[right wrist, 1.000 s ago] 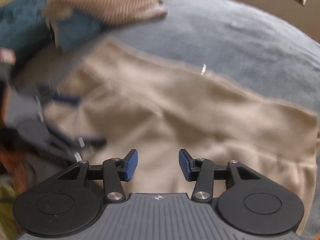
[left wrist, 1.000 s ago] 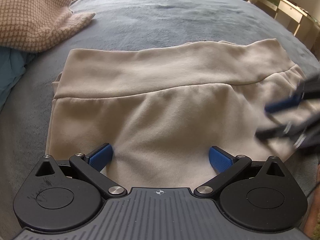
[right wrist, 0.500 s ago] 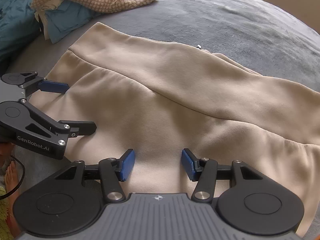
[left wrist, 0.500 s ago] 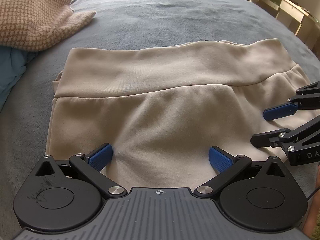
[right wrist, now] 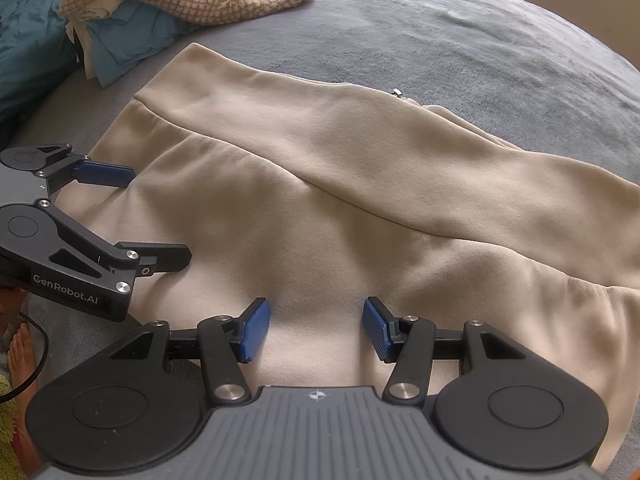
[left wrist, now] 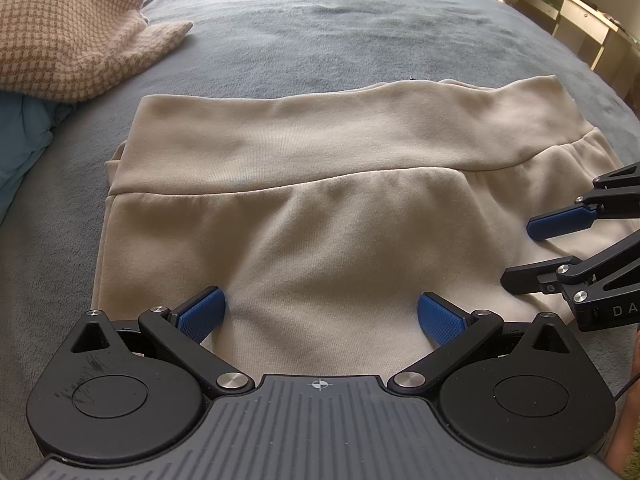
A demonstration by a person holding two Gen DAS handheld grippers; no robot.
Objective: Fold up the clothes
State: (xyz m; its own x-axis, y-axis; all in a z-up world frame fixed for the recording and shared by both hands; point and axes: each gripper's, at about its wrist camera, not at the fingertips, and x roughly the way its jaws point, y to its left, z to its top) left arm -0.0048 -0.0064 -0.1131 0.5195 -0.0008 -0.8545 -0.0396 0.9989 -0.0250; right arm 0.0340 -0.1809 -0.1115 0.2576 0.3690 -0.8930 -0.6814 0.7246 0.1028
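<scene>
A beige garment [left wrist: 320, 208] lies spread flat on a grey-blue blanket [left wrist: 360, 28], its wide band along the far edge; its near edge runs out of sight under both gripper bodies, and in the right wrist view its right end is cut off by the picture's edge, so what kind of garment it is cannot be told. The left gripper [left wrist: 320, 314] points down at the cloth near its near-left part with jaws spread wide, the blue pads [left wrist: 202, 312] set on or just over the fabric, which puckers a little between them; whether the pads actually touch cannot be told. The right gripper [right wrist: 316, 330] stands beside it over the garment, jaws partly apart, nothing pinched, with cloth showing in the gap. Each gripper shows at the edge of the other's view, only in part. At the far left a houndstooth knit [left wrist: 68, 28] lies heaped over teal fabric [right wrist: 28, 48], with white layers half hidden beneath. A small metal bit [right wrist: 396, 92] sits at the garment's far edge, too small to make out. A bare foot [right wrist: 20, 356] and a black cable [right wrist: 36, 368] show at the lower left, and pale shelving [left wrist: 580, 20] at the far right is blurred
</scene>
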